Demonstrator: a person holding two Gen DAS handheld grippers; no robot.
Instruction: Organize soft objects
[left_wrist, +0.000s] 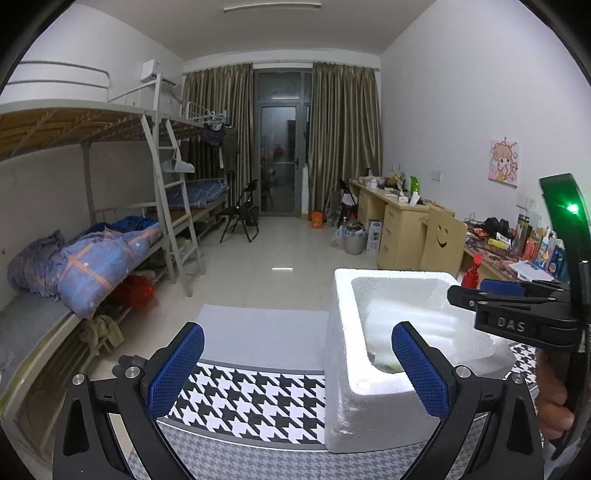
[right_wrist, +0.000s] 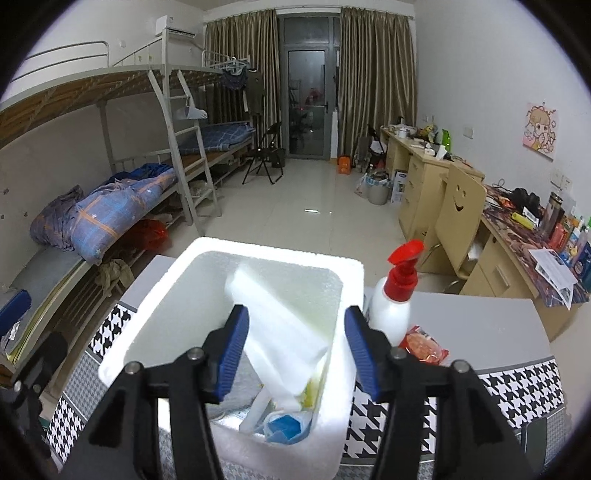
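A white foam box (right_wrist: 173, 295) stands on the table with the houndstooth cloth (right_wrist: 517, 391). Inside it a soft white foam sheet (right_wrist: 280, 317) leans tilted, above a blue and white item (right_wrist: 284, 428) on the box floor. My right gripper (right_wrist: 295, 350) hovers over the box, open, with the sheet below and between its blue pads; the pads do not press on it. My left gripper (left_wrist: 297, 354) is open and empty, low over the cloth, its right finger in front of the box's left wall (left_wrist: 343, 332). The right gripper (left_wrist: 480, 291) shows from the side above the box.
A white pump bottle with a red top (right_wrist: 395, 295) and a red snack packet (right_wrist: 424, 345) sit just right of the box. Bunk beds with bedding (left_wrist: 92, 266) line the left wall. Desks (left_wrist: 402, 221) and a chair with a smiley back (right_wrist: 458, 206) line the right.
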